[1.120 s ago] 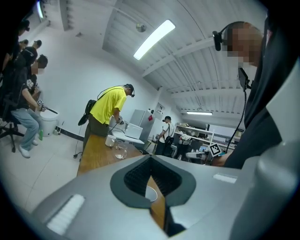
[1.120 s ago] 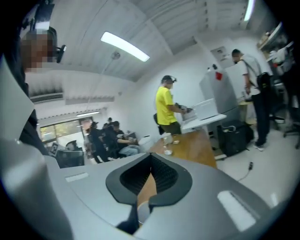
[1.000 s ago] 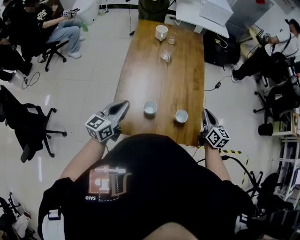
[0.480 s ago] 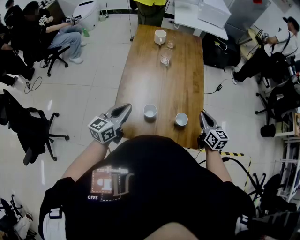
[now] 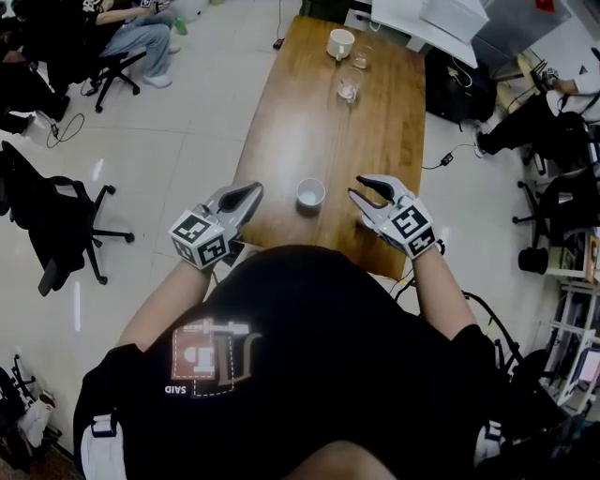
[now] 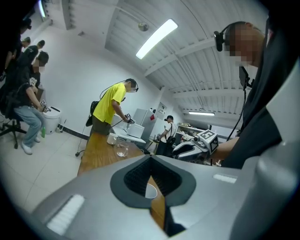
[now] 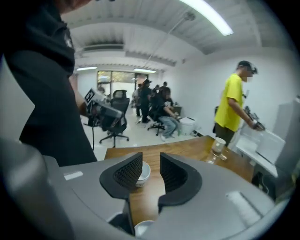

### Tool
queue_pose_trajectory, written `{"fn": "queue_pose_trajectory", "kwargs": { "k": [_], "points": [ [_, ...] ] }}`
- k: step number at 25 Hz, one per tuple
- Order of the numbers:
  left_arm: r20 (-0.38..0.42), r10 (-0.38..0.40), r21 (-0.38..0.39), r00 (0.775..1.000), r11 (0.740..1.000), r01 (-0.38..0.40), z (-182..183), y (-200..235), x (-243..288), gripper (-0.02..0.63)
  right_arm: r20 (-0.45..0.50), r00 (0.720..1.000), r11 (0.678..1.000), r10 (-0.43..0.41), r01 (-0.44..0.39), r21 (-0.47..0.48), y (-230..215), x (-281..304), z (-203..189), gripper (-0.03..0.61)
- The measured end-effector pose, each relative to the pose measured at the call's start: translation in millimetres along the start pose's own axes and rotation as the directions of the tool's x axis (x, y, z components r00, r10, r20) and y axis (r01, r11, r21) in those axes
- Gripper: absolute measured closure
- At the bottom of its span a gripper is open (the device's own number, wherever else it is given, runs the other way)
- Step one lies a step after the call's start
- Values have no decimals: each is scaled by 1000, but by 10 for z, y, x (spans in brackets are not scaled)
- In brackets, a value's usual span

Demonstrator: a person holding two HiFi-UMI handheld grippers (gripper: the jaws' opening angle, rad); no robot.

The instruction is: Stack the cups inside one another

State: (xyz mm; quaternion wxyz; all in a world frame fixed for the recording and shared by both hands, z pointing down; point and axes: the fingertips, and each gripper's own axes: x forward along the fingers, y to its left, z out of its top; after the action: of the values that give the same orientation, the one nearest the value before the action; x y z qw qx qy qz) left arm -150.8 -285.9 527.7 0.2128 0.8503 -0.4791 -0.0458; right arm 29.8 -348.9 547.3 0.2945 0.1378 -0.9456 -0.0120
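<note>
A small white cup [image 5: 310,193] stands on the wooden table [image 5: 309,122] near its front edge. It also shows past the jaws in the right gripper view [image 7: 141,173] and the left gripper view [image 6: 150,191]. My right gripper [image 5: 355,187] hovers just right of this cup, rolled on its side, its jaws opening with nothing between them [image 7: 151,161]. A second white cup's rim [image 7: 143,228] shows directly beneath that gripper; the head view hides it. My left gripper [image 5: 253,191] rests at the table's left front corner, shut and empty [image 6: 150,161].
At the table's far end stand a white mug [image 5: 340,42] and two clear glasses [image 5: 348,89] [image 5: 361,58]. A person in a yellow shirt [image 7: 233,105] works behind that end. Office chairs [image 5: 56,225] and seated people [image 5: 112,28] are on the left.
My right gripper swung in from the table's right edge to beside the near cup, rolled onto its side and opened. The second cup went out of sight under it. The left gripper stayed put.
</note>
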Motion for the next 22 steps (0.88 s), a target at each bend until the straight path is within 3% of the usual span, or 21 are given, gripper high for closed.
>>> {"fn": "queue_pose_trajectory", "kwargs": {
  "k": [2,6,10,13,15,16,18,20,22],
  "points": [
    [9,20,-9,1000,1000,-20,-20,33,-120,612,-126,986,985,112,-127,-116,289,425,-76,427],
    [12,62,-22,998,998,-62,-90,111,-405,612,-352,907,917,232,-324,-231,758,1038,-506,408],
    [14,97,-38,995,995,-97,-173,173,-644,612,-516,831,890,207,-379,-254,887,1281,-969,416],
    [6,132,-62,991,989,-131,-205,213,-791,612,-586,794,879,161,-386,-281,888,1369,-1171,426],
    [0,143,-68,990,987,-143,-223,236,-846,612,-602,789,870,117,-374,-321,855,1407,-1224,458],
    [-4,145,-69,989,987,-144,-230,246,-861,612,-603,791,868,103,-368,-335,844,1420,-1222,503],
    [-5,135,-65,991,989,-135,-239,262,-862,612,-594,797,869,113,-369,-329,871,1418,-1163,541],
    [0,113,-55,994,992,-112,-222,258,-814,612,-561,815,883,142,-360,-300,896,1347,-1011,543],
    [5,86,-44,996,995,-85,-167,228,-722,612,-502,852,912,149,-315,-264,814,1177,-752,543]
  ]
}}
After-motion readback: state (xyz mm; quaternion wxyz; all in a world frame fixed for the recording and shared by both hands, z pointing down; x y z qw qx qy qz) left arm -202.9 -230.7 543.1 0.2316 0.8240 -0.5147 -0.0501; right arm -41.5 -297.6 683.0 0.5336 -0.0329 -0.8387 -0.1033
